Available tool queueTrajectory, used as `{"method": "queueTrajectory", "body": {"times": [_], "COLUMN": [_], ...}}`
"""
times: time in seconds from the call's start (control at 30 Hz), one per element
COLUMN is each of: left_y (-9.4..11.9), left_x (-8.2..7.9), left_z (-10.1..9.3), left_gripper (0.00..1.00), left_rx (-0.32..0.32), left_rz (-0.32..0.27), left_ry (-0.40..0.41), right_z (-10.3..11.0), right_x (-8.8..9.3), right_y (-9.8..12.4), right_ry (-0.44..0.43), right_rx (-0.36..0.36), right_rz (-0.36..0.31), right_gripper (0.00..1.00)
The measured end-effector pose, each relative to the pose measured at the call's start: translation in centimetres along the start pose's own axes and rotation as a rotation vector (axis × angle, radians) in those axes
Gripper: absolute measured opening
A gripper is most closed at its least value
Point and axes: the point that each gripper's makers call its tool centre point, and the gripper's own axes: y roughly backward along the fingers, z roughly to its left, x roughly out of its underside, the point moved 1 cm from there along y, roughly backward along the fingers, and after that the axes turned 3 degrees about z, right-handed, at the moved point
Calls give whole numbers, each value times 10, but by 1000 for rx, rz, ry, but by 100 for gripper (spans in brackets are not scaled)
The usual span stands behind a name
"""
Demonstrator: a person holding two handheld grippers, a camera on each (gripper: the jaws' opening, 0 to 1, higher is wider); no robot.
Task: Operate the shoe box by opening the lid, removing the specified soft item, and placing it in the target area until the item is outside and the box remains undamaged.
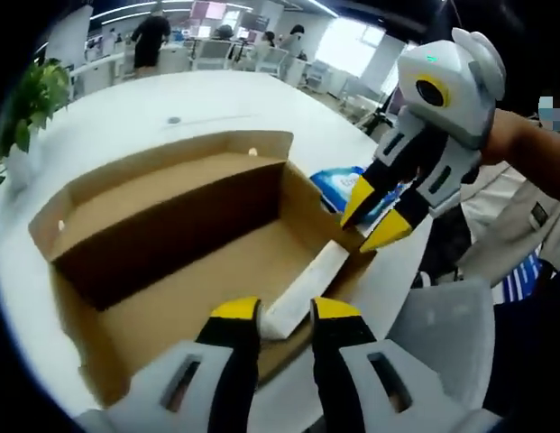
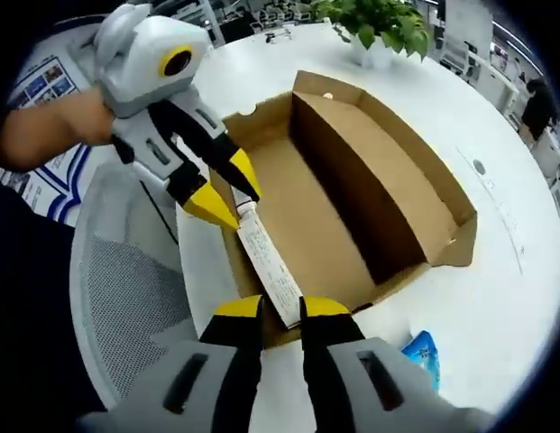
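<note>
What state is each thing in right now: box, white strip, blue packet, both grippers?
Shoe box: open, lid flap standing up, inside looks bare.
White strip: lying along the box's near wall, a gripper at each end.
Blue packet: outside the box, on the table.
Left gripper: shut on the strip.
Right gripper: shut on the strip.

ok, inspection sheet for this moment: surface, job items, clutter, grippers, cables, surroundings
Surface: white table, curved edge.
Job's things: open cardboard shoe box, looks empty, undamaged; white label strip along its near wall; blue soft pack on the table outside the box.
Clutter: nothing seen.
Grippers: left gripper and right gripper each shut on the label strip, at opposite ends.
Cables: nothing seen.
Surroundings: potted plant on the table, grey mesh chair, office desks and people beyond.
</note>
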Motion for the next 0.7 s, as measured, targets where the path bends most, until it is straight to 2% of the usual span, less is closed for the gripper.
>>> {"method": "queueTrajectory", "body": {"times": [0.17,0.23,0.37,0.47,0.57,0.7], "left_y": [-4,-6,-11,-14,-16,-19], "left_x": [1,2,3,5,7,2], "left_z": [-1,1,-4,-6,-6,-6], "left_gripper": [19,20,21,21,22,21], "left_rx": [51,56,111,126,135,147], "left_rz": [56,91,120,159,191,199], "left_ry": [-113,-210,-296,-406,-467,-493], "right_z": [-3,-4,-3,-2,-4,-4], "right_x": [-3,-3,-1,2,5,5], "right_y": [-4,-7,-12,-16,-19,-21], "right_ry": [67,95,148,190,237,269], "right_rx": [-19,-24,-50,-69,-70,-76], "right_rz": [20,35,62,77,100,111], "right_gripper": [16,16,16,16,15,16]}}
